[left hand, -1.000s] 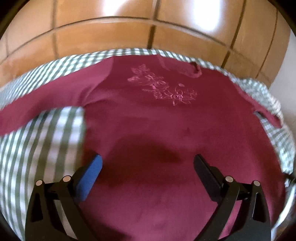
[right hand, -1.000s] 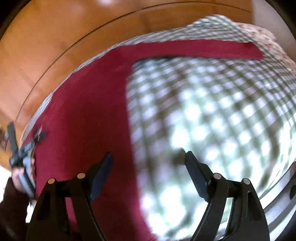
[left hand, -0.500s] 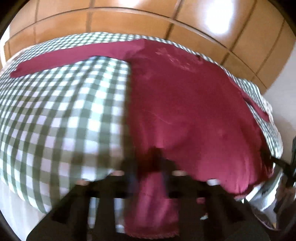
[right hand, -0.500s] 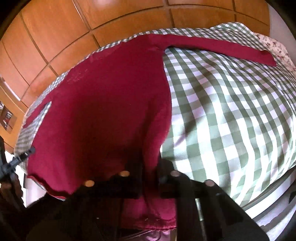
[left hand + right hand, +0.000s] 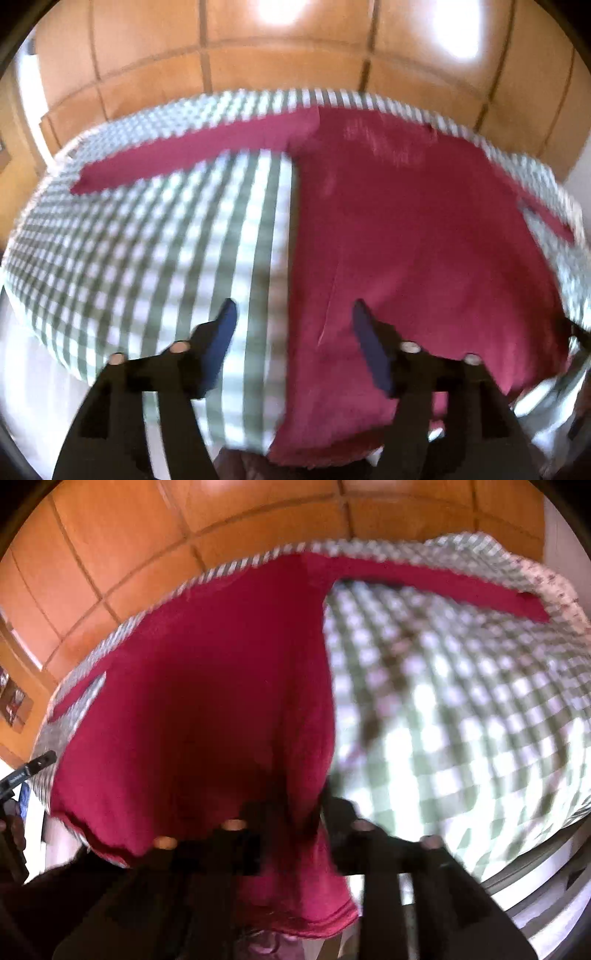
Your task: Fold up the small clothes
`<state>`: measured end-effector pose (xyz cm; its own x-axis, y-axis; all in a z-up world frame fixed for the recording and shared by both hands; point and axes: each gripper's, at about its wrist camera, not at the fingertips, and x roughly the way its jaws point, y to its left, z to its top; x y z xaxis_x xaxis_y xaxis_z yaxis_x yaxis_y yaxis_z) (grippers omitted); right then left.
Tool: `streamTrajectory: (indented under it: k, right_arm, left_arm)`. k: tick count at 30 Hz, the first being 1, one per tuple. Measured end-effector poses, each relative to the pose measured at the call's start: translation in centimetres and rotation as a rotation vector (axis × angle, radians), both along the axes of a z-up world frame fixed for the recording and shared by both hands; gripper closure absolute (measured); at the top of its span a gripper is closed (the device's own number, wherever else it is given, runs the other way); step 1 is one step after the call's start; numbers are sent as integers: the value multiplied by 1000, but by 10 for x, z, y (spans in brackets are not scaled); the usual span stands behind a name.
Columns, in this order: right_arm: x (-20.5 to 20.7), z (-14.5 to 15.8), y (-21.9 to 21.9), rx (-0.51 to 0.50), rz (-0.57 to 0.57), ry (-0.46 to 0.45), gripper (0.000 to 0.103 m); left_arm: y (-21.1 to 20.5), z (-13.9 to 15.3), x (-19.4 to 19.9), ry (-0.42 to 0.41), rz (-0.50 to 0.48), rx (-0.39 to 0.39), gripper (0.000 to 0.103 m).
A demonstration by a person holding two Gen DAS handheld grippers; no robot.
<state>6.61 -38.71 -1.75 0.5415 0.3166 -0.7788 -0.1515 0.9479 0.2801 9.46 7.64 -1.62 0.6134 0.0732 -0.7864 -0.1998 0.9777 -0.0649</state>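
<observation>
In the left wrist view, the left claw (image 5: 291,325) is seen just opened and empty, the maroon top's (image 5: 406,240) side edge lying between its fingers on the checked bed (image 5: 147,240), long axis running up-frame. In the right wrist view, the right claw (image 5: 291,812), also opening, has the hem loosely between it.

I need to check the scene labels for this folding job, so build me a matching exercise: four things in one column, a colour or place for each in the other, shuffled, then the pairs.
Things:
1. long-sleeved top
2. checked cover
3. wall panels
4. flowered cloth

Colour or place:
A. green and white
B. at the far corner, past a sleeve's end
C. dark red, lying spread on the cover
D. orange-brown wood, behind everything

Pairs: 1-C, 2-A, 3-D, 4-B
</observation>
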Motion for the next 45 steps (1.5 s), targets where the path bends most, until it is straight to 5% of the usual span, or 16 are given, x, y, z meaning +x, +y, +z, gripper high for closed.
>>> streamTrajectory:
  k: [4, 9, 16, 20, 25, 30, 34, 43, 45]
  right_arm:
    - [3, 32, 7, 12, -7, -92, 49]
    - [22, 56, 66, -57, 122, -182, 37]
    - [45, -21, 106, -167, 155, -16, 33]
    - [31, -35, 100, -131, 150, -113, 27]
    - [28, -42, 102, -90, 168, -143, 15]
    - [23, -41, 106, -114, 157, -167, 14]
    - [24, -41, 107, -122, 155, -168, 14]
    - [42, -20, 95, -87, 206, 8, 15]
    - [49, -3, 72, -42, 155, -17, 16]
  left_arm:
    - [-26, 20, 27, -64, -20, 20, 32]
    - [-65, 15, 60, -80, -111, 38, 32]
    - [-54, -50, 57, 31, -68, 30, 32]
    - [-50, -55, 43, -18, -114, 48, 32]
    - [-37, -46, 27, -24, -134, -33, 32]
    - [-20, -27, 9, -75, -99, -53, 31]
    - [-16, -14, 33, -127, -61, -79, 27]
    - [-71, -17, 106, -152, -236, -19, 22]
    - [-74, -30, 113, -133, -250, -21, 22]
